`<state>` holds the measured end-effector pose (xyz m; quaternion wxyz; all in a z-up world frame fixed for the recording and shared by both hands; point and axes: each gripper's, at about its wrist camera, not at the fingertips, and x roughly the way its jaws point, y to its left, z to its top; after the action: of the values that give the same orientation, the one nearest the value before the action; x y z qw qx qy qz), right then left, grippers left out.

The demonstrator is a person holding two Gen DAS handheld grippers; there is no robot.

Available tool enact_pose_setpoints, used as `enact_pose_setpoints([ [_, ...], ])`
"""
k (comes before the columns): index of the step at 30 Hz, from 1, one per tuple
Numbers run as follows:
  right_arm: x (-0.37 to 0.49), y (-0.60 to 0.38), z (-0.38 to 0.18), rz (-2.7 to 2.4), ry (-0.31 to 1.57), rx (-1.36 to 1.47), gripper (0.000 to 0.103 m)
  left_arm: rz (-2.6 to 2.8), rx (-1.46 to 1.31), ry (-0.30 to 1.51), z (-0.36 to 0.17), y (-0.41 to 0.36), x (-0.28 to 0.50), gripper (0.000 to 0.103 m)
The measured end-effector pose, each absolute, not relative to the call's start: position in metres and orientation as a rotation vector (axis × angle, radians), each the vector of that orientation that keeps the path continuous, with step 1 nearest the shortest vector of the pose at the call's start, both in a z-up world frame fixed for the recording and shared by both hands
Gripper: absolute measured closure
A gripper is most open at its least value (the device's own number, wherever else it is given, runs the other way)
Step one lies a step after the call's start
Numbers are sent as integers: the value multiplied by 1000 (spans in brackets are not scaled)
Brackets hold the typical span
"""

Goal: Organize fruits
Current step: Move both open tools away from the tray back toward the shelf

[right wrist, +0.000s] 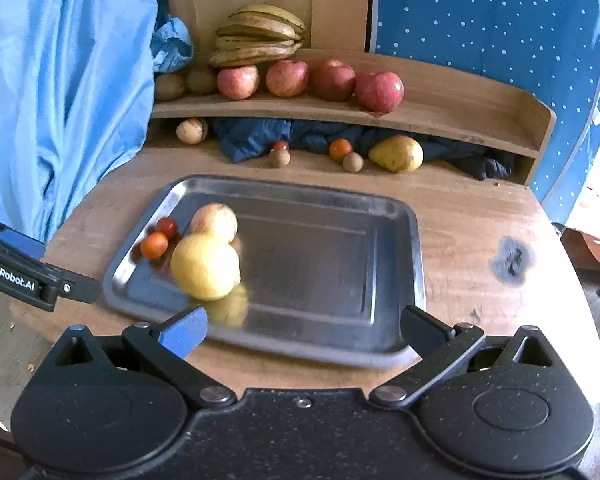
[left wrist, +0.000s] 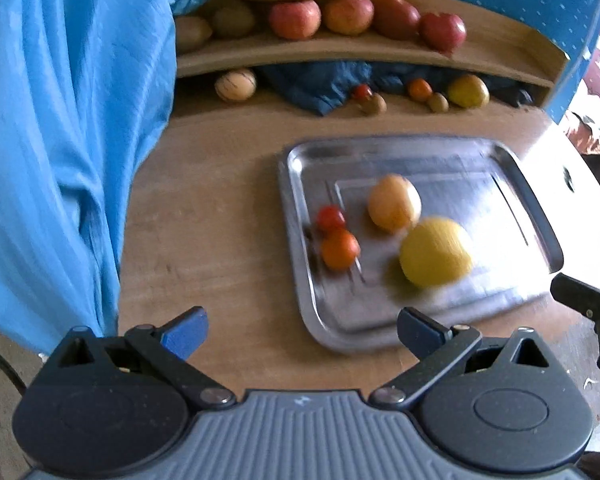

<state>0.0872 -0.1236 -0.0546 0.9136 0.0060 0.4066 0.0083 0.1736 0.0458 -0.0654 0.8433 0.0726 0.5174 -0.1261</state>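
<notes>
A steel tray lies on the wooden table. In it are a yellow fruit, a pale apple, a small orange fruit and a small red tomato. My left gripper is open and empty, before the tray's near left corner. My right gripper is open and empty at the tray's near edge. Part of the right gripper shows at the right edge of the left wrist view; the left one shows in the right wrist view.
A wooden shelf at the back holds red apples, kiwis and bananas. Under it lie a pear, a pale round fruit, small fruits and dark cloth. Blue fabric hangs on the left.
</notes>
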Motion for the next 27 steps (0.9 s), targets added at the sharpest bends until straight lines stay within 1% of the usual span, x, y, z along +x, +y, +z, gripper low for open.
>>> enact_pose_setpoints([
  [12, 151, -108, -54, -32, 796, 7, 1, -248, 148, 1091, -59, 55, 251, 0],
  [17, 168, -101, -51, -58, 765, 7, 1, -265, 159, 1089, -58, 56, 282, 0],
  [18, 172, -100, -50, -64, 764, 10, 1, -273, 162, 1122, -57, 56, 286, 0],
  [20, 179, -97, -50, -78, 763, 13, 1, -285, 161, 1117, -58, 55, 297, 0],
  [27, 185, -87, -49, -122, 749, 4, 1, -286, 130, 1130, -68, 45, 329, 0],
])
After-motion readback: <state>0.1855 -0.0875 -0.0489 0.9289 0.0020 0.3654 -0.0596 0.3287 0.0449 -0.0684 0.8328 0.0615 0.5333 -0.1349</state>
